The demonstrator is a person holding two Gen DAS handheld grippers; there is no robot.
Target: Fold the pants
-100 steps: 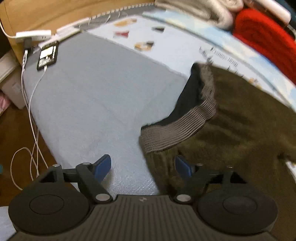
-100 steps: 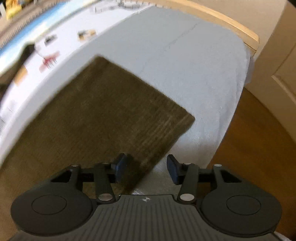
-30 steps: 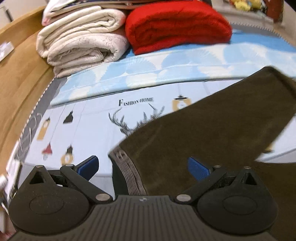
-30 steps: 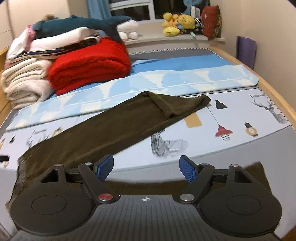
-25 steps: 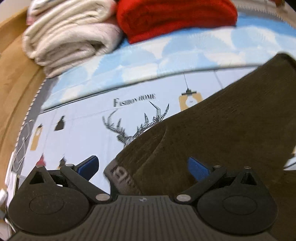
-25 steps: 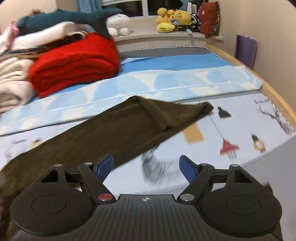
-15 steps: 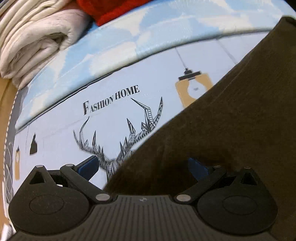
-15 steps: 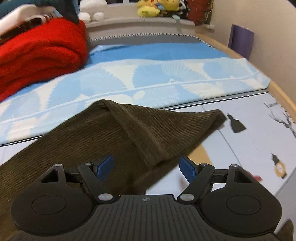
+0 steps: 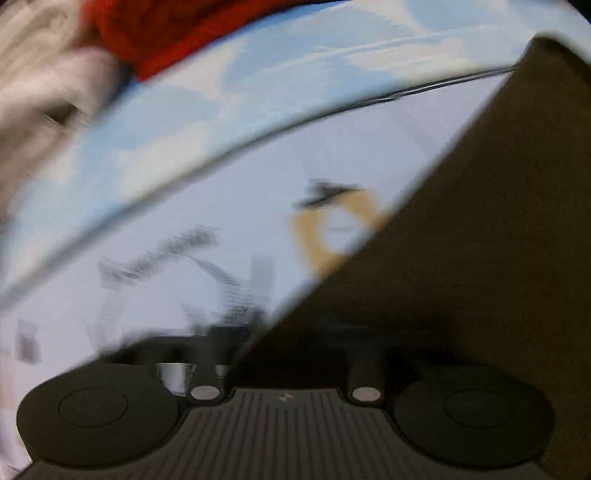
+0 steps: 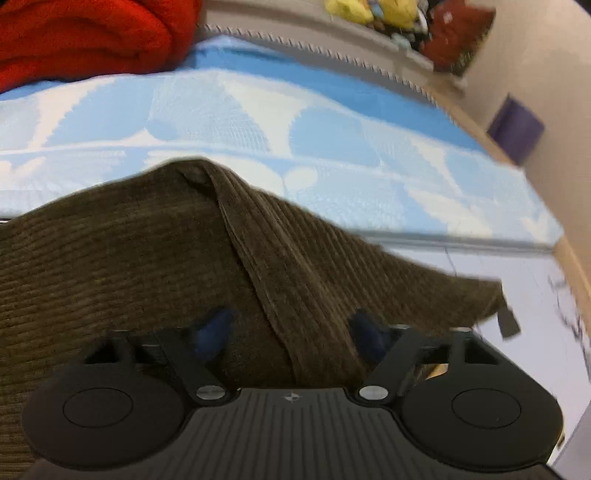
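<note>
The pants [image 10: 147,266] are lying across the printed sheet [image 10: 258,110] as the right gripper [image 10: 291,332], jaws wide and empty, is straddling a fold, apparently to pinch it; the left gripper's [image 9: 280,350] jaws are too blurred to judge.

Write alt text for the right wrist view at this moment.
The open right gripper hangs low over dark brown corduroy pants, straddling a raised fold near one end. Beyond lie a blue-and-white patterned bedspread, a red blanket and blurred stuffed toys.
</note>
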